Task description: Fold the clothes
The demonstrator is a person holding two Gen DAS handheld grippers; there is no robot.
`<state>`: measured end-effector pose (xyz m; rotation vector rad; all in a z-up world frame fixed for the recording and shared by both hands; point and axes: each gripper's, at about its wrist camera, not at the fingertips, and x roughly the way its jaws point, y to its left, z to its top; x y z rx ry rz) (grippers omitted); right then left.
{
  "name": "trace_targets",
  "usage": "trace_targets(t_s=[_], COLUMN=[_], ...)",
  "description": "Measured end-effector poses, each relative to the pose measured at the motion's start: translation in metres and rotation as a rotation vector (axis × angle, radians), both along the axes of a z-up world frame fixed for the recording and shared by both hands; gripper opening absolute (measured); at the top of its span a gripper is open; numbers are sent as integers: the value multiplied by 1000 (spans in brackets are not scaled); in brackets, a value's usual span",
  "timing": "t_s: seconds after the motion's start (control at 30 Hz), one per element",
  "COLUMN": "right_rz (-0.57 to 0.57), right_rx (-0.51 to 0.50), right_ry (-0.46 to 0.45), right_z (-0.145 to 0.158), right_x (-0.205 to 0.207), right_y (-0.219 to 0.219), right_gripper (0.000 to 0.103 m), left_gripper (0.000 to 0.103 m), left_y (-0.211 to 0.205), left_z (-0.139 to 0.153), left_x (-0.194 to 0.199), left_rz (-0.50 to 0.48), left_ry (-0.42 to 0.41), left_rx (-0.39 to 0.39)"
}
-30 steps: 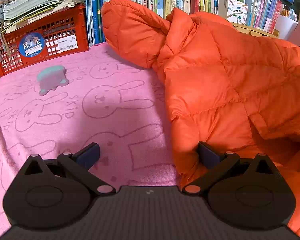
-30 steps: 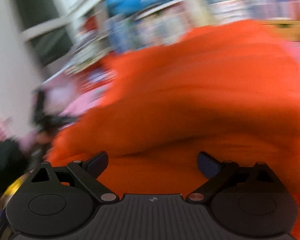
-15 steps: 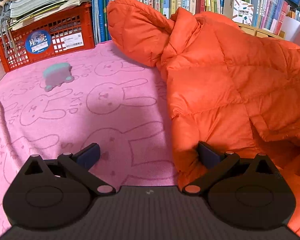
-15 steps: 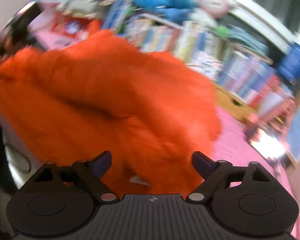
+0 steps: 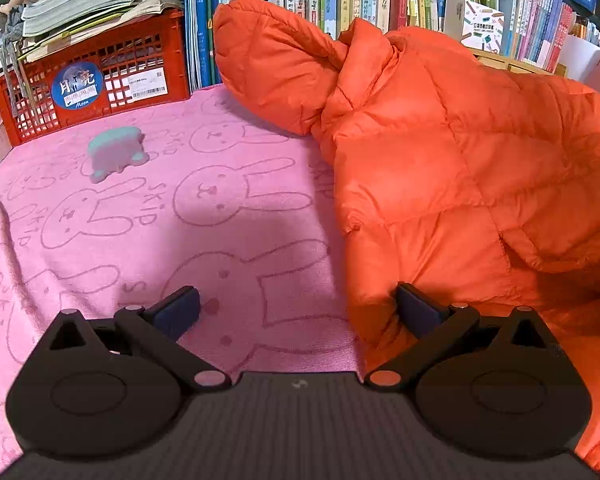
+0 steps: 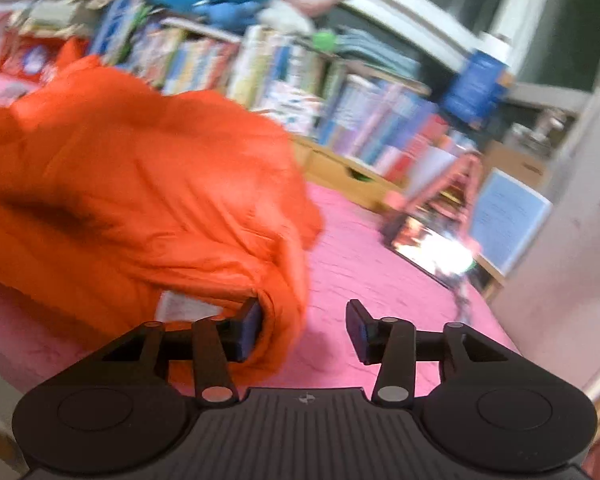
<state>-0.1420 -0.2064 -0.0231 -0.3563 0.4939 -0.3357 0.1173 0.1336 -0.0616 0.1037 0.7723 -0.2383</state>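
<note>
My right fingers (image 6: 304,330) are closing around the puffy orange quilted jacket's (image 6: 140,184) hem, pink rabbit-print blanket (image 6: 364,248) open beyond. My left fingers (image 5: 296,308) gape wide, empty, at the jacket's edge, bare blanket stretching to the red plastic crate (image 5: 100,80).

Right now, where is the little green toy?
In the left wrist view, the little green toy lies on the pink bunny blanket, upper left, before the red crate.

The orange down jacket (image 5: 452,168) runs off the left wrist view's right edge. Motion blur smears the right wrist view: book (image 6: 268,68) titles are unreadable, and a glaring object (image 6: 432,248) near the blanket's far edge cannot be identified.
</note>
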Motion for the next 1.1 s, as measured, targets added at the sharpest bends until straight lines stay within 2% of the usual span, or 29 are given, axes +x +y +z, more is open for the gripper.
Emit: trace_targets(t_s=[0.03, 0.1, 0.17, 0.2, 0.23, 0.33, 0.4, 0.47, 0.53, 0.6, 0.67, 0.7, 0.73, 0.8, 0.83, 0.93, 1.0, 1.1], right_rz=[-1, 99, 241, 285, 328, 410, 443, 458, 415, 351, 266, 241, 221, 191, 176, 276, 449, 591], right_rx=[12, 3, -34, -66, -98, -125, -104, -121, -133, -118, -53, -20, 10, 41, 56, 167, 339, 634], right_ry=[-9, -38, -57, -53, -50, -5, 60, 83, 39, -24, -106, -138, -170, -206, -224, -203, -103, 36], right_z=[3, 10, 14, 13, 11, -1, -19, -36, -35, -27, -12, -5, 1, 8, 12, 18, 22, 16], right_x=[-4, -15, -24, -22, -20, -1, 19, 33, 42, 50, 54, 54, 51, 48, 46, 26, 19, 22], right_y=[-4, 4, 19, 29, 39, 60, 76, 91, 97, 96, 84, 78, 72, 56, 48, 39, 37, 34], right_gripper=[49, 50, 59, 72, 76, 76, 76, 76, 76, 76, 76, 76, 77, 90, 90, 89, 88, 86], left_gripper=[103, 103, 103, 103, 103, 103, 103, 103, 103, 103, 103, 103, 103, 103, 103, 103, 103, 103], left_y=[0, -3, -8, -12, -19, -43, -58, -69, -79, -87, -91, -89, -87, -77, -73, -66, -63, -63], left_z=[0, 2, 6, 10, 15, 32, 42, 48, 47, 34, 20, 13, 9, 3, 1, -3, -3, -5], left_x=[0, 0, -1, -3, -9, -39, -56, -65, -65, -56, -45, -39, -34, -22, -17, -8, -6, -5], left_rz=[3, 16, 31, 38, 38, -52, -110, -150, -183, -184, -169, -158, -143, -109, -94, -72, -70, -65], left_ry=[0, 5, 10, 4, -24, -134, -184, -198, -187, -165, -127, -101, -81, -50, -38, -18, -13, -9], left_rx=[1, 9, 34, 56, 89, 136, 142, 130, 130, 180, 214, 207, 190, 148, 127, 84, 73, 58])
